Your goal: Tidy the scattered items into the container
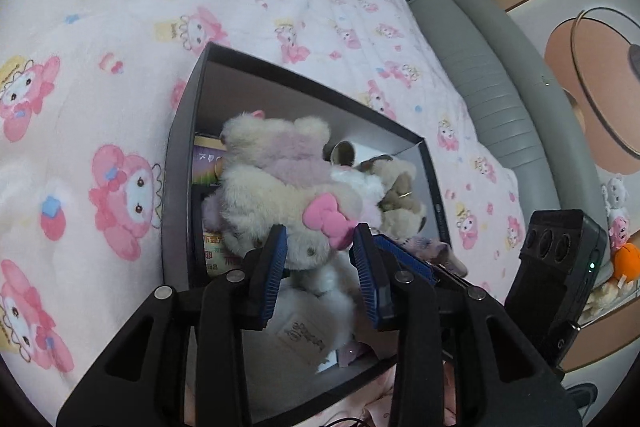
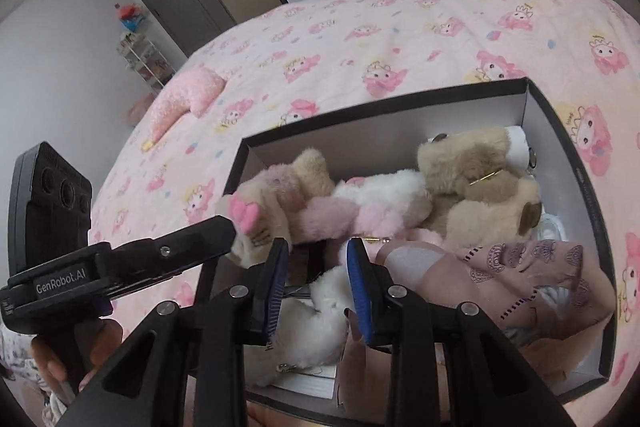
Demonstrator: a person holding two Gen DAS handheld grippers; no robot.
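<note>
On bedspread (image 1: pixel 120 27), plush cat (image 1: pixel 280 187) between left fingers (image 1: pixel 276 267).

- The left gripper (image 1: pixel 320 247) hung over a dark box (image 1: pixel 182 163) on the pink printed bedspread (image 1: pixel 120 27); its blue pads (image 1: pixel 276 267) sat either side of a cream plush toy (image 1: pixel 276 183) with a pink bow (image 1: pixel 326 217)
- A brown plush (image 1: pixel 400 187) lay deeper in the box; the right gripper (image 1: pixel 404 259) reached in beside it

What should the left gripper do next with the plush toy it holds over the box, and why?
Probably open the left gripper and let go: the cream plush with the pink bow already sits between its fingers, inside the walls of the black box, over the other toys.
</note>
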